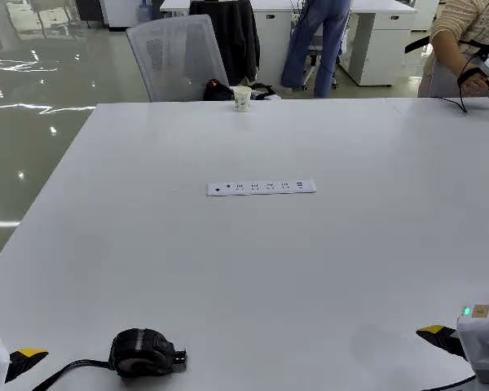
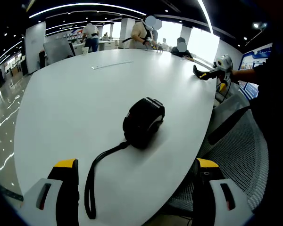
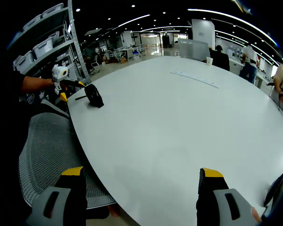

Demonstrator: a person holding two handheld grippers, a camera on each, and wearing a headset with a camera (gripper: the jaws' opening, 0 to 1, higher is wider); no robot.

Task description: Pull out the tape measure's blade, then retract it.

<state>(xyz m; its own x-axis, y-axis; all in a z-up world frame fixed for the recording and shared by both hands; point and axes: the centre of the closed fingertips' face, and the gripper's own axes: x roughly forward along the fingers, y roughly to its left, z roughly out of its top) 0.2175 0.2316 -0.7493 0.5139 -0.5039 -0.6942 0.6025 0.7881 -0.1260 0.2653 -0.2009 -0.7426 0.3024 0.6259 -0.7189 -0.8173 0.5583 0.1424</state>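
So far nothing is done: my left gripper (image 2: 137, 165), jaws spread and empty, faces the tape measure (image 2: 144, 121) lying just ahead near the table (image 1: 310, 269) edge, its strap (image 2: 96, 174) trailing toward me, blade seemingly wound in. My right gripper (image 3: 141, 173), likewise spread and empty, sits well apart. Pull-out and retraction remain. The blade's tip is too small to discern; the head view crops both grippers

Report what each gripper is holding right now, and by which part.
Nothing is held. The left gripper is open; the tape measure lies on the table ahead of its fingers, ungripped. The right gripper is open too, far from it.
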